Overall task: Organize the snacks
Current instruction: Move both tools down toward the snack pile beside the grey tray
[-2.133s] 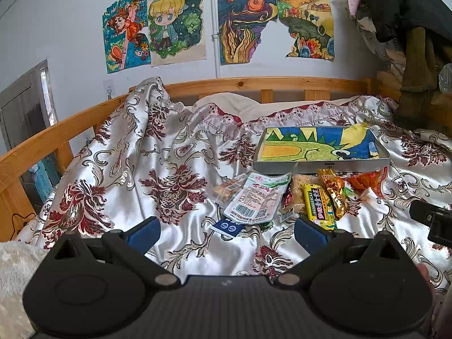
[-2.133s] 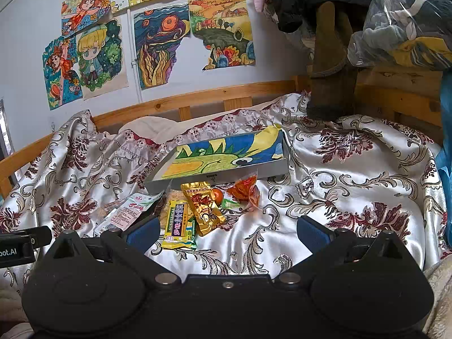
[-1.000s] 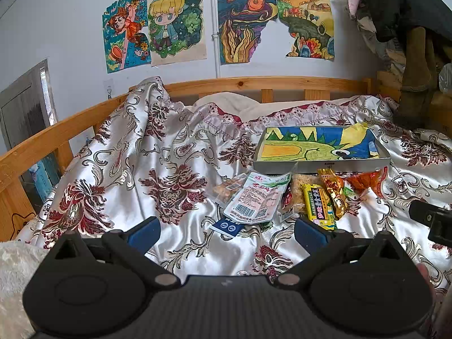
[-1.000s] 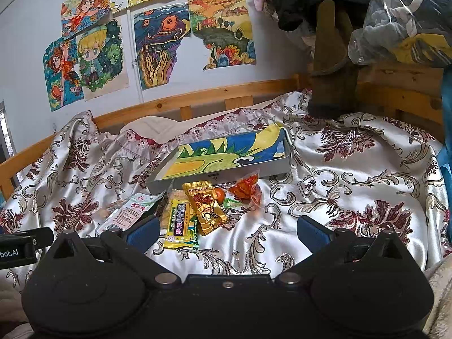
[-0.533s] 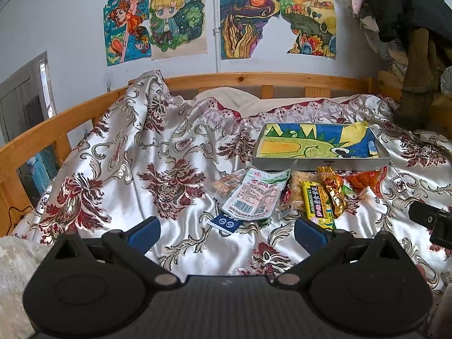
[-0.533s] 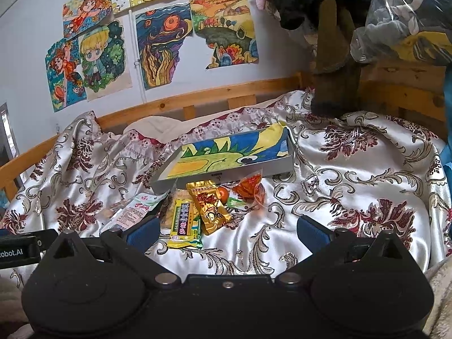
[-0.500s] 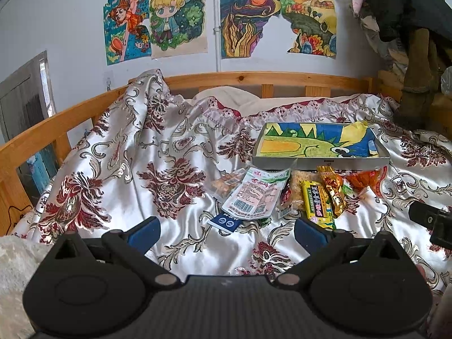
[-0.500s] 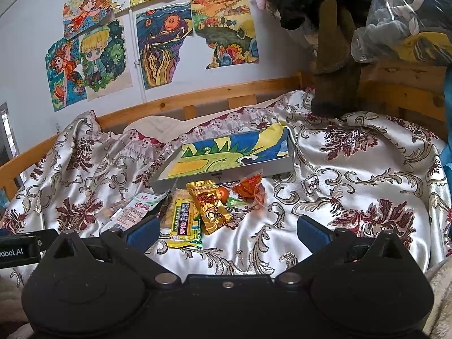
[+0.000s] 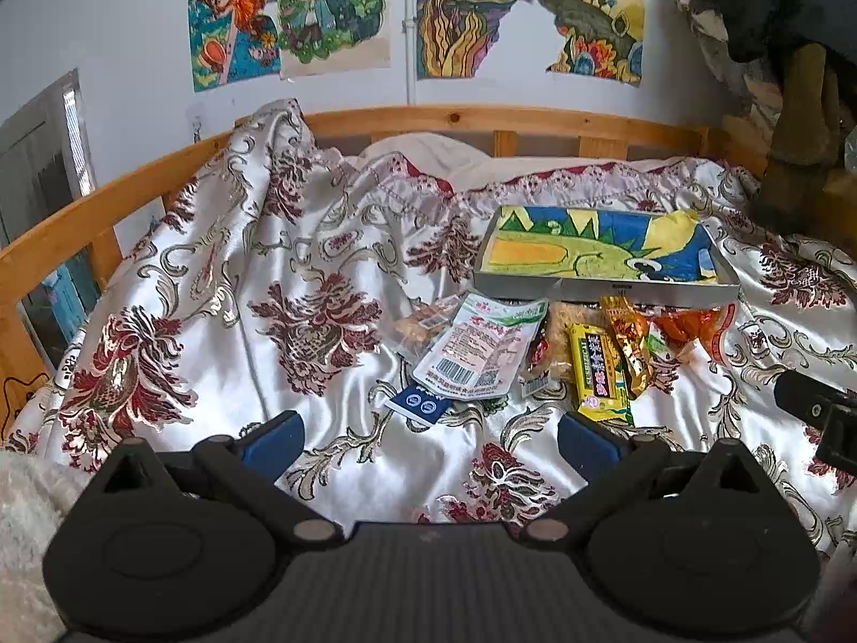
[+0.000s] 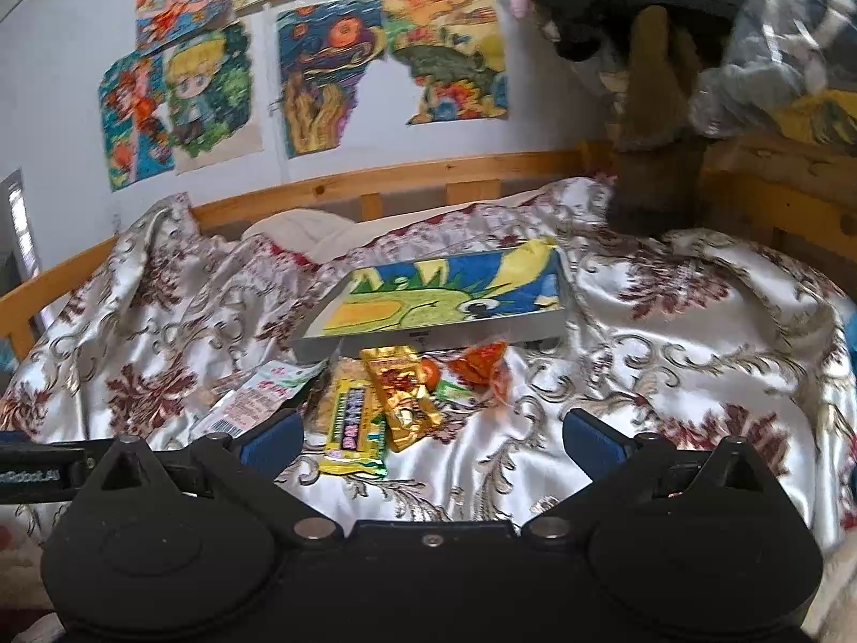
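Several snack packets lie on the satin bedspread in front of a shallow tray (image 9: pixel 605 289) (image 10: pixel 482 331) lined with a dinosaur drawing. I see a white packet (image 9: pixel 479 348) (image 10: pixel 257 399), a yellow bar (image 9: pixel 597 369) (image 10: pixel 353 420), a gold packet (image 9: pixel 626 343) (image 10: pixel 401 396), an orange packet (image 9: pixel 691 324) (image 10: pixel 482 364) and a small blue sachet (image 9: pixel 420 402). My left gripper (image 9: pixel 428 436) is open and empty, short of the white packet. My right gripper (image 10: pixel 431 436) is open and empty, just short of the yellow bar and gold packet.
A wooden bed rail (image 9: pixel 482 120) runs behind the bedspread, with drawings on the wall above. Dark clothes and a brown boot (image 10: pixel 659 123) hang at the right. The right gripper's side (image 9: pixel 819 412) shows at the left view's right edge.
Both grippers have moved forward and closer to the snacks. The right view has tilted down and is slightly blurred. Both stay open and empty.
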`<move>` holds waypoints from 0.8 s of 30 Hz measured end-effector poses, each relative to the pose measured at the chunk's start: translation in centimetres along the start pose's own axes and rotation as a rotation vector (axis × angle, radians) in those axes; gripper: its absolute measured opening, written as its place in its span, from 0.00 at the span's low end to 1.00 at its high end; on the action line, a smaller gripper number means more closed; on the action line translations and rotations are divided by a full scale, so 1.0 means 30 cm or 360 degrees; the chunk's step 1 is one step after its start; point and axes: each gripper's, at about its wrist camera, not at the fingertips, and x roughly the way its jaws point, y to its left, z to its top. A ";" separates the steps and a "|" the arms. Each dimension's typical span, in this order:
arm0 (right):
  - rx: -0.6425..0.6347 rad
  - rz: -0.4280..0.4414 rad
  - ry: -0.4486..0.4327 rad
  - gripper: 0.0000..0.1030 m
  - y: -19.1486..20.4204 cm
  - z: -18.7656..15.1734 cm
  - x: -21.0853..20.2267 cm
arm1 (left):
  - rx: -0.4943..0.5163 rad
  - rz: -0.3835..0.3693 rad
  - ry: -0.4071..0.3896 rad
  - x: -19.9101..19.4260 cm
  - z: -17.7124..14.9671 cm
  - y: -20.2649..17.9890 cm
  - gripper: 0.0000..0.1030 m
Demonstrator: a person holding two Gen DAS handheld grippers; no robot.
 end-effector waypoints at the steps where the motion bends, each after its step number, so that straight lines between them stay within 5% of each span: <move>1: -0.0017 0.0025 0.0011 1.00 0.003 0.011 0.008 | -0.0006 -0.0001 0.0028 0.010 0.008 0.000 1.00; 24: -0.0257 0.0067 0.0100 0.99 0.024 0.142 0.268 | 0.0189 -0.0124 0.0355 0.251 0.214 -0.055 1.00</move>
